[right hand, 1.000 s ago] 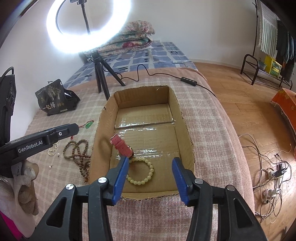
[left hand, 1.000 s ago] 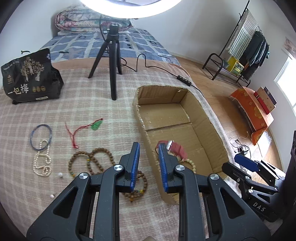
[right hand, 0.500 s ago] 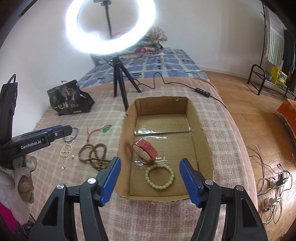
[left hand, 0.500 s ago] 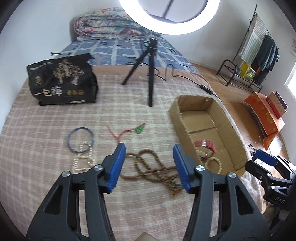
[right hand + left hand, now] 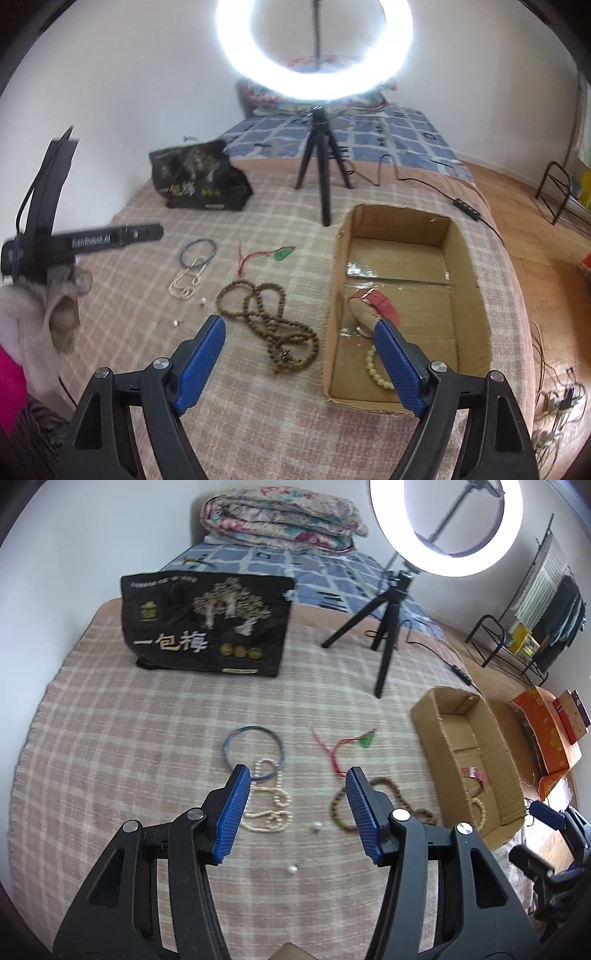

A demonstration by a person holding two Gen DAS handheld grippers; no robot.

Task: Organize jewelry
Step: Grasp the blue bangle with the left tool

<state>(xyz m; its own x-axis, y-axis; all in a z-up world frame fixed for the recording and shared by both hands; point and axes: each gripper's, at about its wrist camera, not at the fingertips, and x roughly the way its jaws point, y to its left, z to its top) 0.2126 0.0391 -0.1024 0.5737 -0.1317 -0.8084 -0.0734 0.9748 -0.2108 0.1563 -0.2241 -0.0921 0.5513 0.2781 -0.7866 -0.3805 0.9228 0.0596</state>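
Observation:
On the checked blanket lie a blue ring bracelet (image 5: 253,751), a white pearl necklace (image 5: 271,805), a red cord with a green pendant (image 5: 347,744) and brown wooden beads (image 5: 269,317). A cardboard box (image 5: 469,266) holds a red watch (image 5: 380,302) and a pale bead bracelet (image 5: 376,369). My left gripper (image 5: 297,806) is open and empty above the pearl necklace. My right gripper (image 5: 299,356) is open and empty, just short of the brown beads and the box's near left corner.
A black printed bag (image 5: 207,624) and a ring light on a black tripod (image 5: 388,627) stand further back. Two small loose pearls (image 5: 317,827) lie near the necklace. The bed edge drops to a wooden floor (image 5: 535,229) on the right.
My left gripper has opened wide and swung left from the box to above the pearl necklace. My right gripper has turned left, so the brown beads now lie between its fingers.

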